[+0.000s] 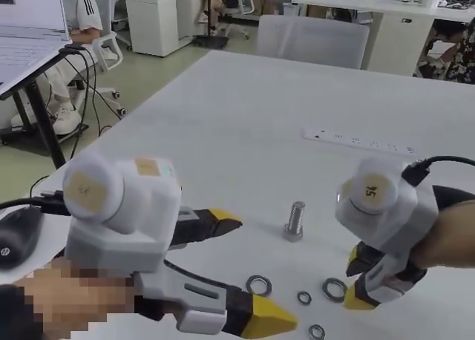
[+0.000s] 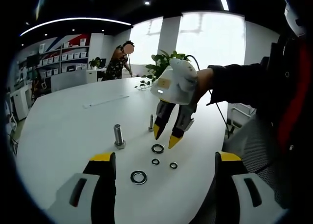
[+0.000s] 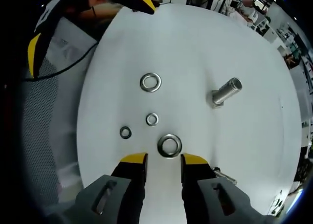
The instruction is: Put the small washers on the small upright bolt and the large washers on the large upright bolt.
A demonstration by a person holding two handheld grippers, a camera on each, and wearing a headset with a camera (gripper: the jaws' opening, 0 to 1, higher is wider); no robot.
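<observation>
White table in an open office, grey chair at its far edge, power strip lying flat at 1 o'clock from the middle.

Large bolt near the middle of the head view: standing on its head, long axis vertical, threaded end up. From the steep angle of the right gripper view, shank aimed at 2 o'clock of the picture. Small bolt in the left gripper view, likewise upright on its head, at 1 o'clock from the large one and near it.

Four washers flat on the table, none on either bolt. In the head view, taken from the large bolt: first large washer at 7 o'clock, second large washer at 5 o'clock, first small washer between those two, second small washer at 6 o'clock, nearest the bottom edge.

Left gripper at 8 o'clock of the head view, spread wide, gripping nothing, all four washers ahead between its yellow tips in its own view.

Right gripper at 4 o'clock from the large bolt, pointing down at the table, parted by a narrow gap, gripping nothing. Second large washer just ahead of its tips, just beside them.
</observation>
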